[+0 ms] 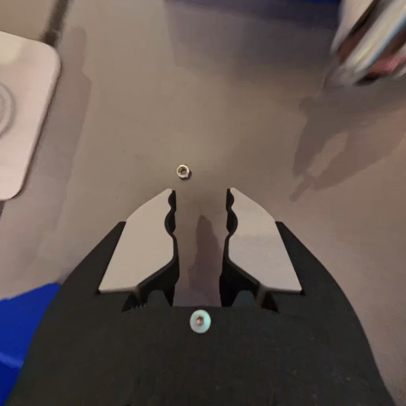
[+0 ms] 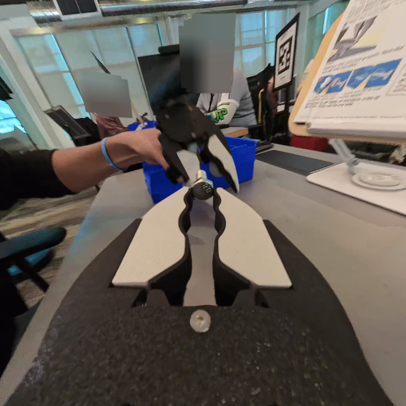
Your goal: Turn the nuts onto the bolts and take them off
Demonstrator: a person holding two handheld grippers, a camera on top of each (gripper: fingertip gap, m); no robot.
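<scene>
A small silver nut (image 1: 183,171) lies flat on the grey table (image 1: 219,131), just beyond my left gripper (image 1: 201,191), which is open and empty above the table. My right gripper (image 2: 202,193) is shut on the head of a silver bolt (image 2: 203,185), whose shank points away from me. In the right wrist view the left gripper (image 2: 211,186) shows farther off, held by a hand (image 2: 136,149), pointing down close behind the bolt with its fingers apart.
A blue bin (image 2: 241,162) stands behind the grippers, also at the lower left in the left wrist view (image 1: 22,318). A white stand base (image 2: 356,186) holding a printed sheet (image 2: 362,72) sits at right, also seen at left (image 1: 24,114). People sit beyond the table. There is about 12 cm between the tips of the two grippers. From my left tips it is roughly 8 cm to the small silver nut (image 1: 183,171); from my right, 15 cm.
</scene>
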